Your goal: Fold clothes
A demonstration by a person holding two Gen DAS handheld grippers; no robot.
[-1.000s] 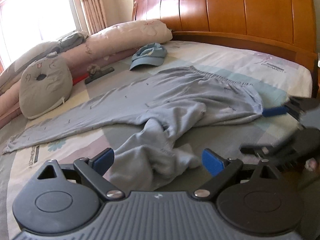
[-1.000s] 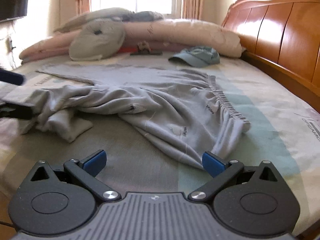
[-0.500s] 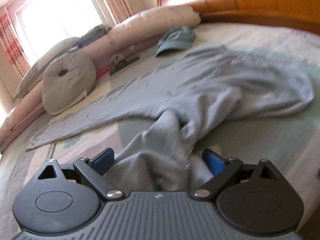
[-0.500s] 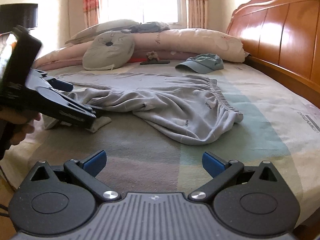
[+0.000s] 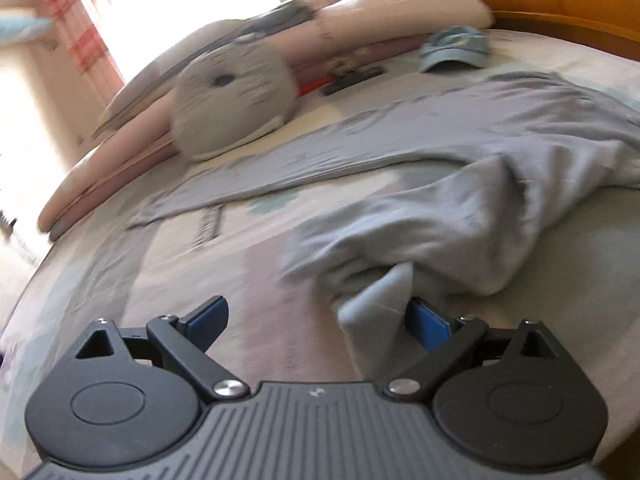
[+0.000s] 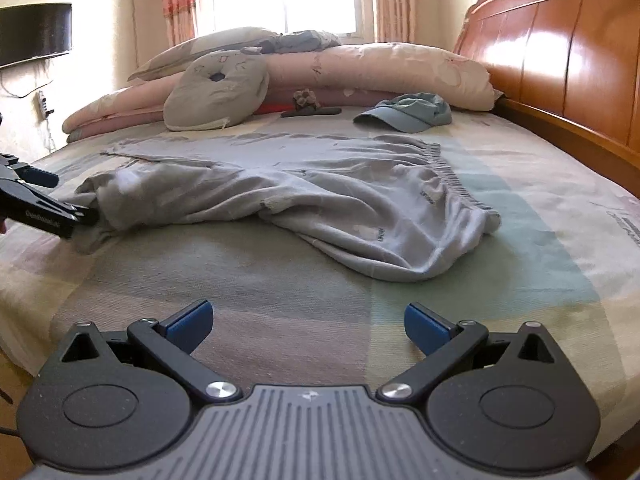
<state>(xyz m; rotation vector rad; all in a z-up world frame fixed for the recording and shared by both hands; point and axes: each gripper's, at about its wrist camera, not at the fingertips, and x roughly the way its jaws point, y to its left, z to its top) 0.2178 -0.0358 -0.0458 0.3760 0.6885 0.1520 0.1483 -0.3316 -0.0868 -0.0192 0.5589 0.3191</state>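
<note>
Left gripper (image 5: 320, 316), fingers wide apart, has reached the trousers (image 6: 320, 196) cuff beside its right finger; right gripper (image 6: 306, 322) waits, spread and empty.

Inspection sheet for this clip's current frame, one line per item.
Surface: bed with patterned sheet.
Job's things: grey trousers spread out, near leg bunched.
Clutter: blue cap, round grey cushion, rolled quilts, dark clip-like item.
Grippers: left tool open, trouser cuff against one pad; right tool open, empty.
Cables: wall wire.
Surroundings: wooden headboard, window, curtains.
</note>
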